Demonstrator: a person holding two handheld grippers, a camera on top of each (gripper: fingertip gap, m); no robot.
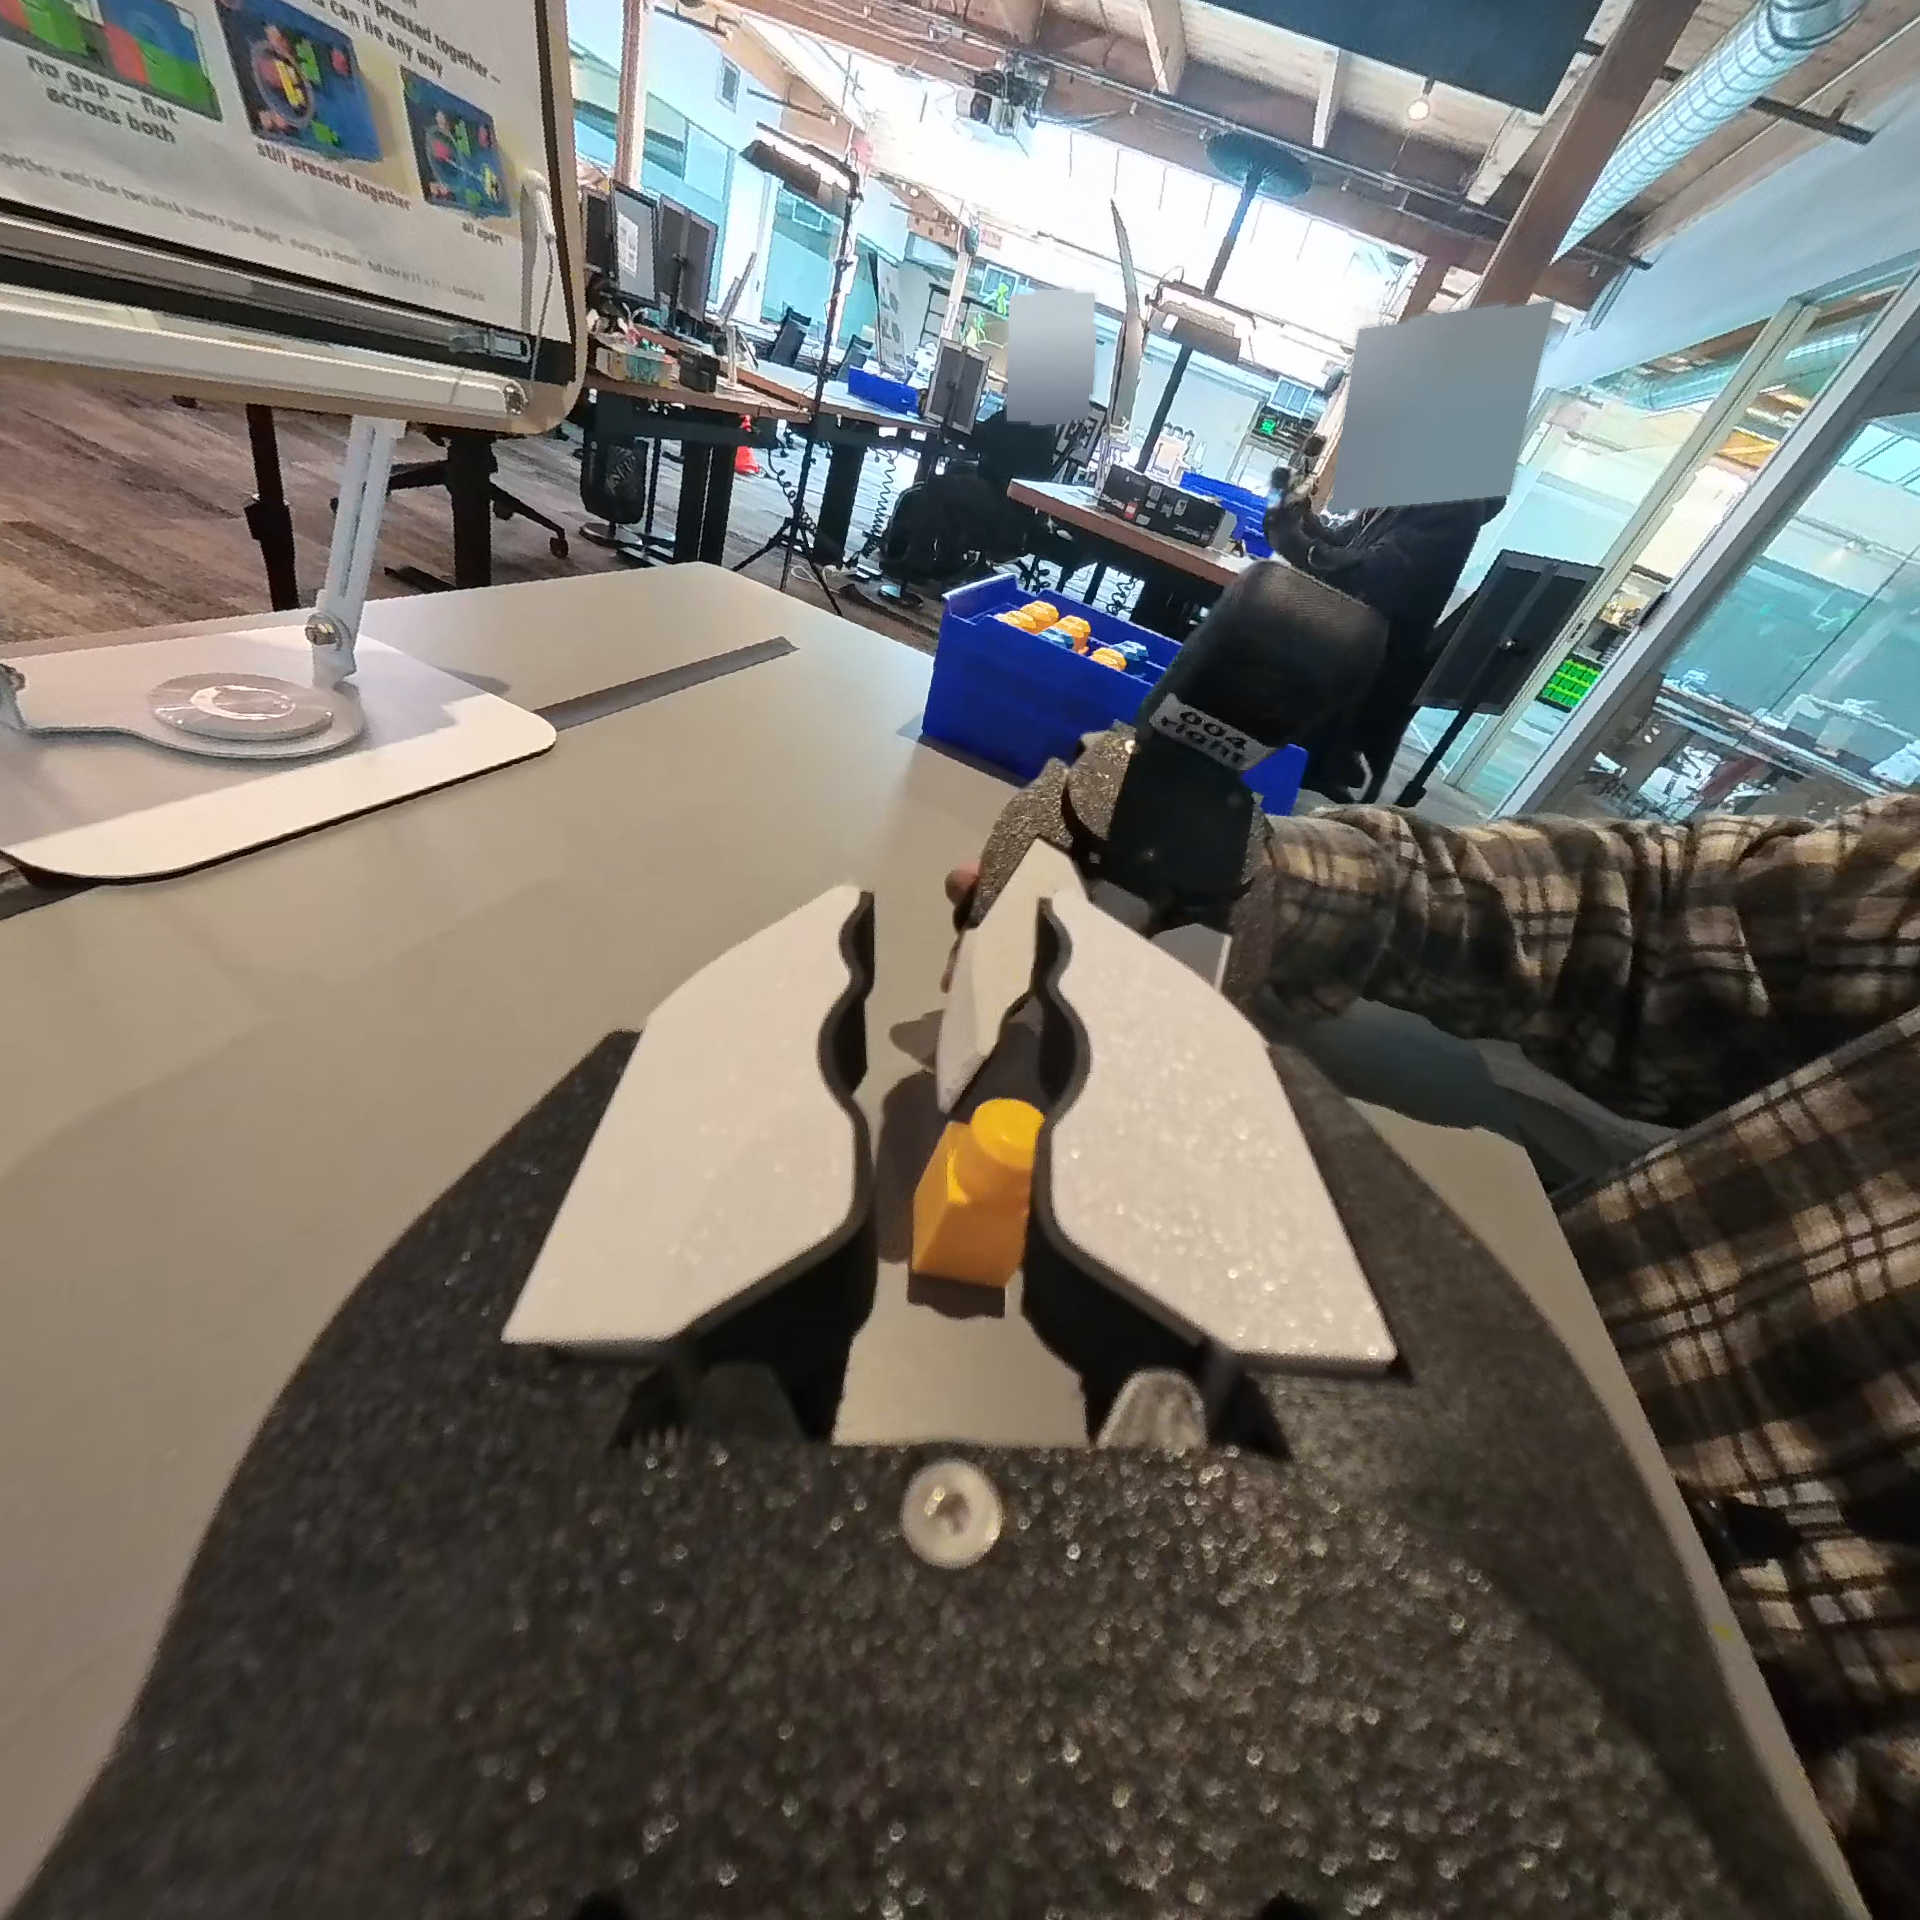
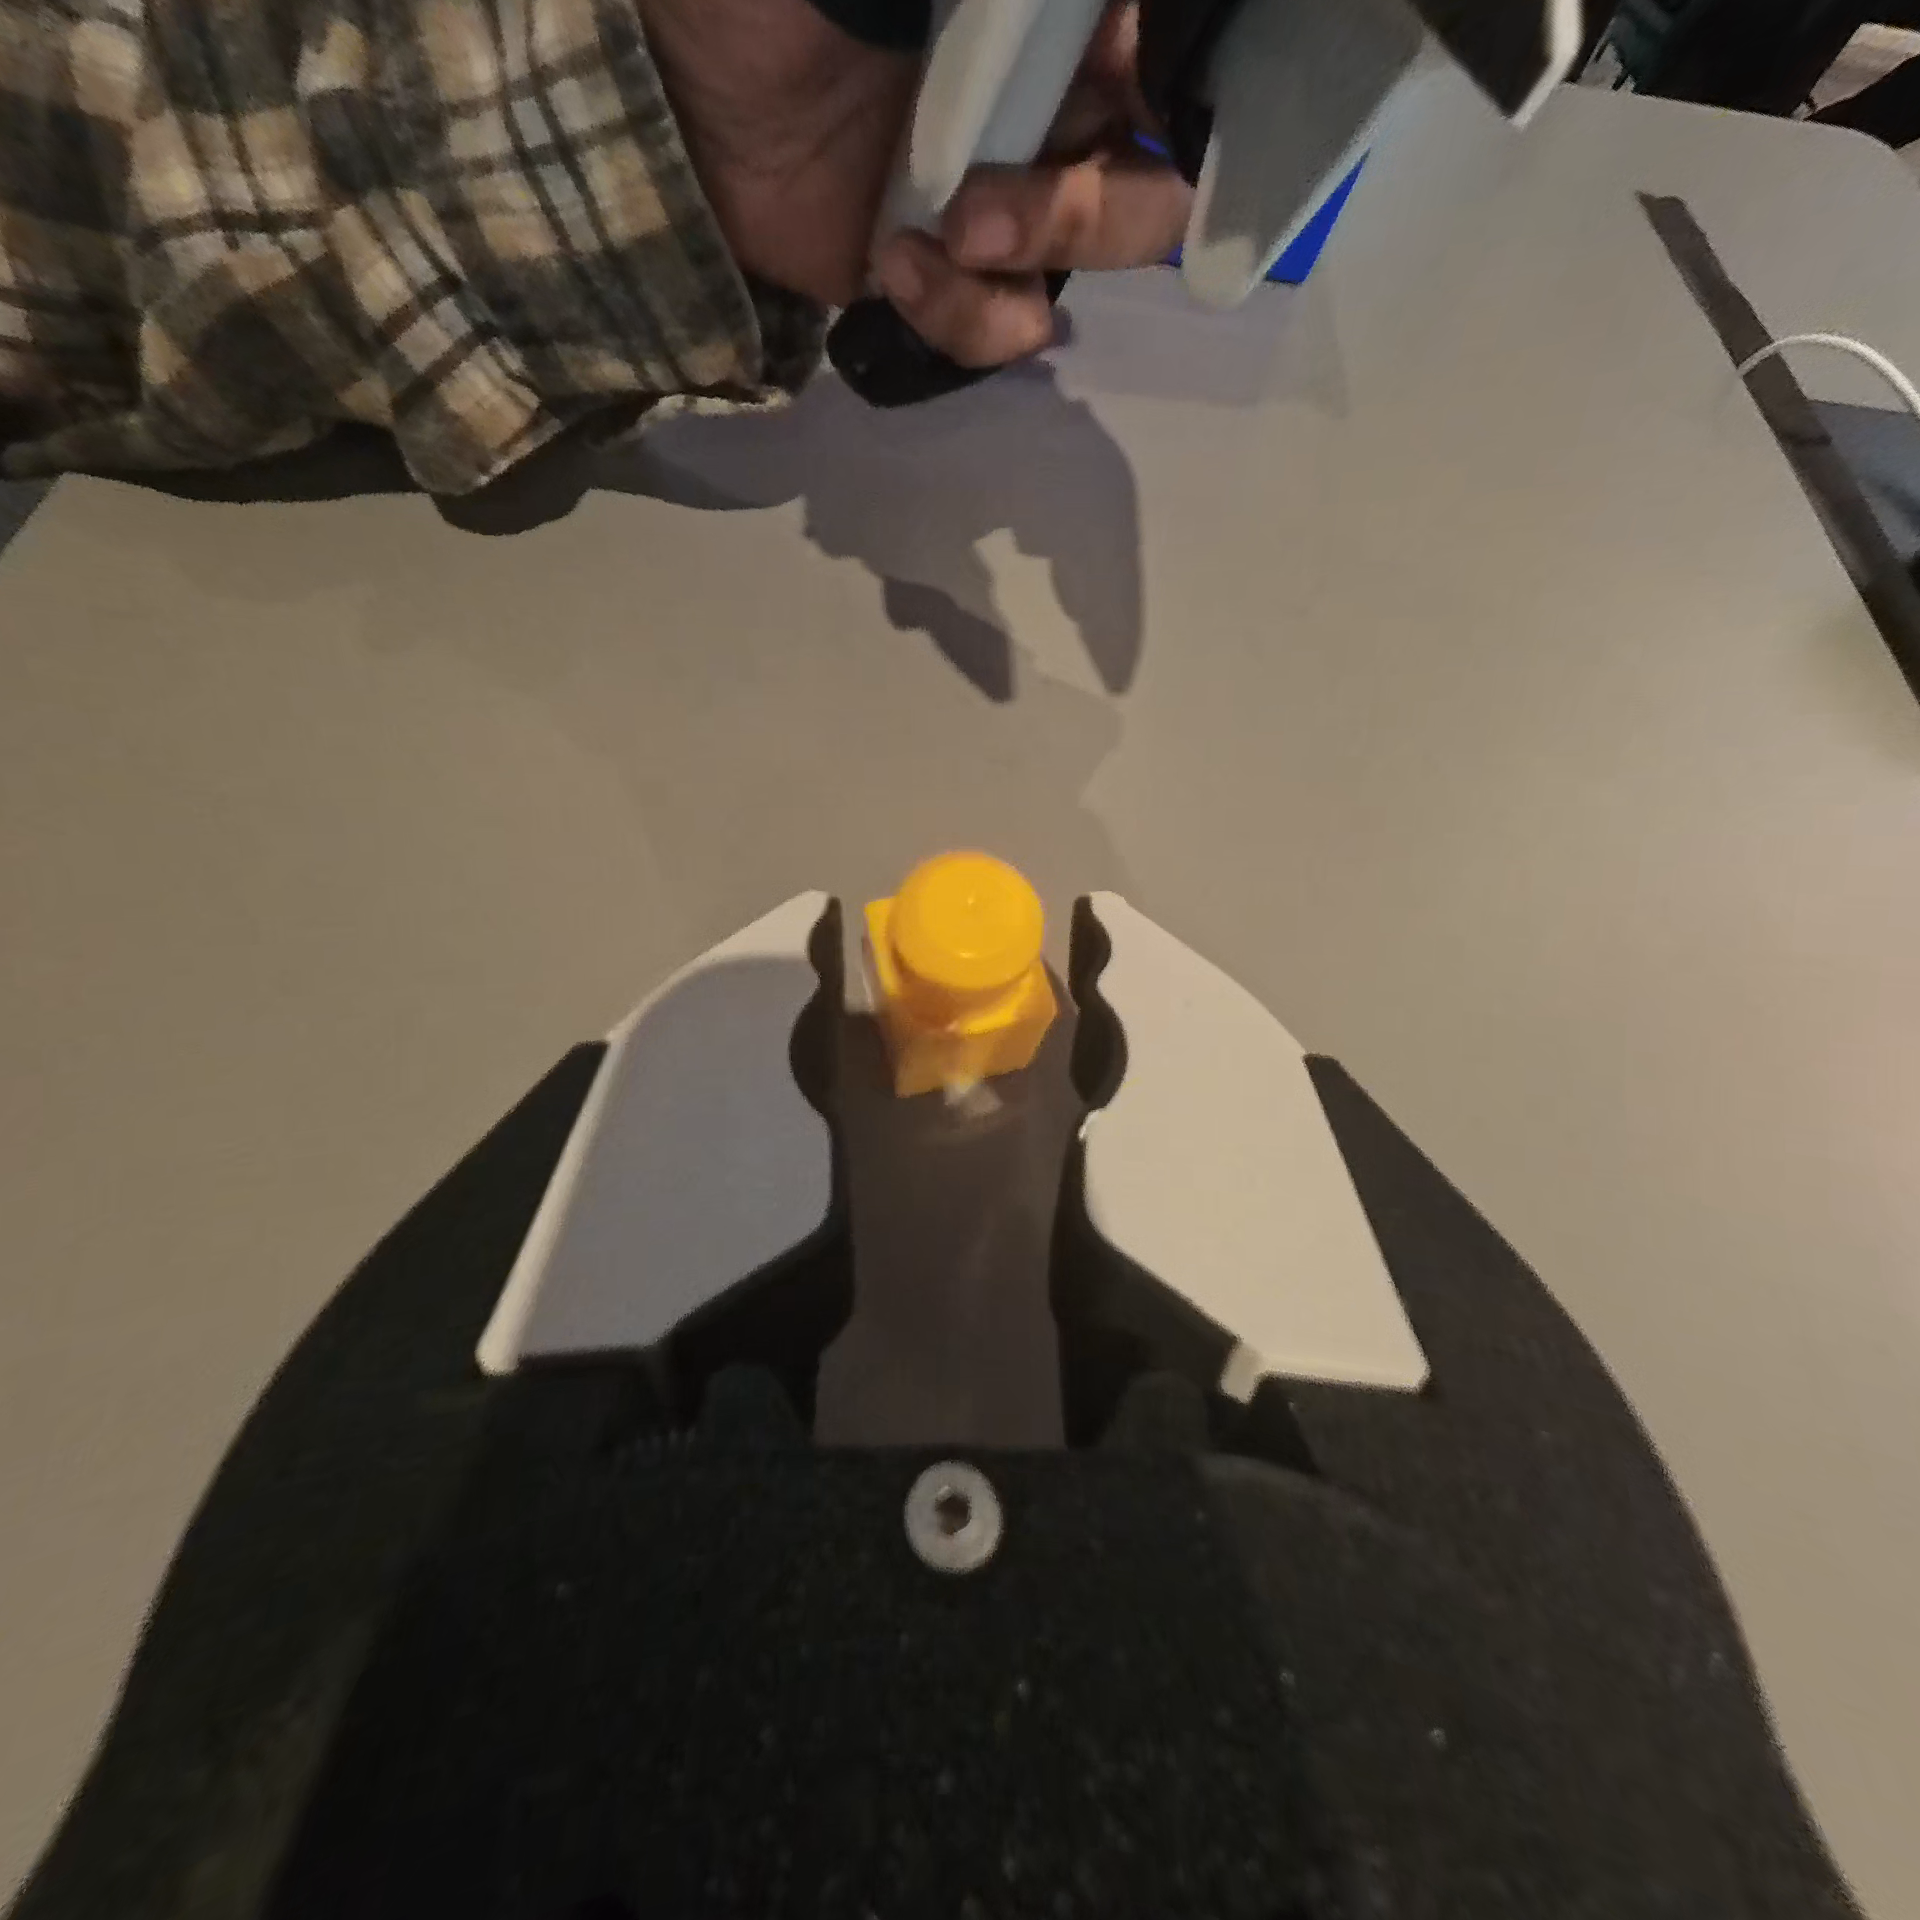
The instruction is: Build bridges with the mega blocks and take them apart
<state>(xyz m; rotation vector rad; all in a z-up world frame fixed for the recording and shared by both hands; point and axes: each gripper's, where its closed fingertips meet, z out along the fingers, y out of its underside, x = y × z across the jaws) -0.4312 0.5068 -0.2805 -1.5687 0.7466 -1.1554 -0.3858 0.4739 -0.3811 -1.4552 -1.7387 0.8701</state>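
Grey table (image 2: 416,831) is lying under both tools; a blue bin (image 1: 1023,691) is sitting beyond the left gripper (image 1: 951,935). Contact is hard to judge. Both are standing narrowly parted: right gripper (image 2: 954,914) is flanking the upright orange block (image 2: 961,971), left is hovering above it.
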